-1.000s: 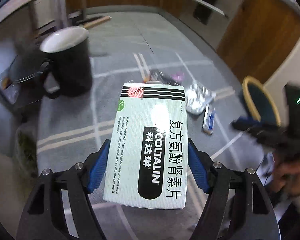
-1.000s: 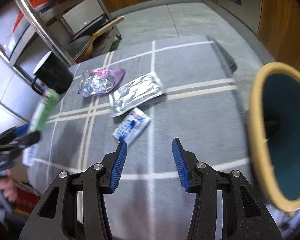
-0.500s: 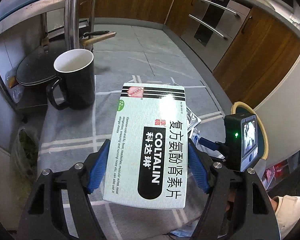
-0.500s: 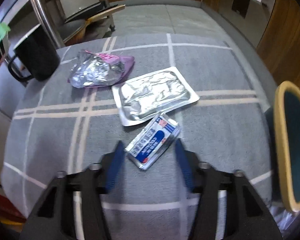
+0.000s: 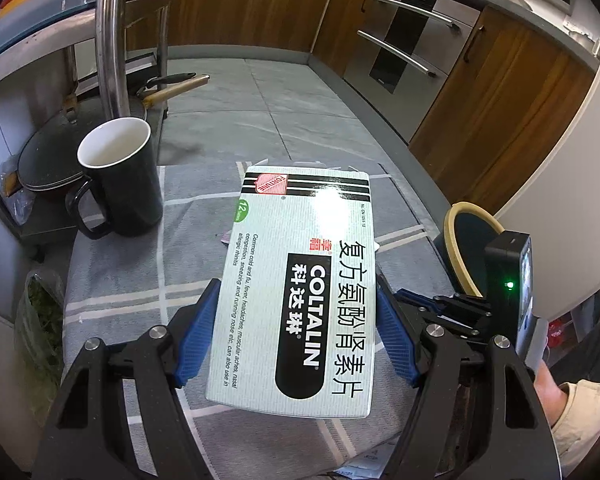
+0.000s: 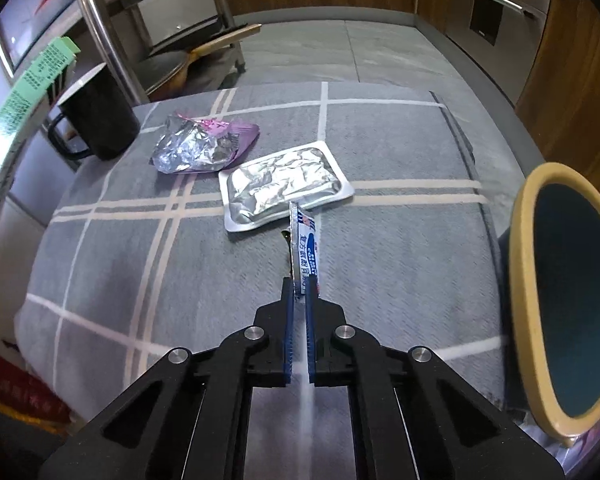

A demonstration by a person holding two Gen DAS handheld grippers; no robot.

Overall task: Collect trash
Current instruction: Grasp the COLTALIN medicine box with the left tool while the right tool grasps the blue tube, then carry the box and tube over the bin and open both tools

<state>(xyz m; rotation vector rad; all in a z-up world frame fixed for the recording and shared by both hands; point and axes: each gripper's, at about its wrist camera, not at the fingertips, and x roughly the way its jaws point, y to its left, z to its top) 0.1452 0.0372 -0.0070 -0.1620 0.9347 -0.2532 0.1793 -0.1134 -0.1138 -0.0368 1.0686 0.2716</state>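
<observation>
left claw (image 5: 296, 334): tilted steeply down, blue pads clamped on both long edges of a Coltalin medicine box (image 5: 296, 280); box held face-up above the cloth, clear of it.
right claw (image 6: 299, 286): tilted steeply down, jaws pinched nearly together on one end of a small blue-and-white sachet (image 6: 306, 246); sachet stands on edge, far end just beside the foil tray's near corner; cannot tell if it still touches the cloth.
right claw, from the left view: sits low at right, with a lit green LED; bare hand (image 5: 550, 390) and pale sleeve behind it.
foil blister tray (image 6: 284, 184): flat on the cloth, mid-tabletop, crumpled foil face up.
purple foil wrapper (image 6: 204, 146): crumpled, just beyond the tray, touching or nearly touching its far-left corner.
black mug (image 6: 98, 114): upright, white inside, handle toward the camera, far-left corner of the tabletop; apart from the wrapper.
bin (image 6: 560, 292): yellow rim, dark teal inside, just off the right edge of the tabletop.
tabletop (image 6: 400, 240): covered by grey cloth with pale grid lines.
room: kitchen; grey tile floor, wood cabinets, built-in oven with steel bar handles, metal rack at left holding pans and a wooden-handled tool.
</observation>
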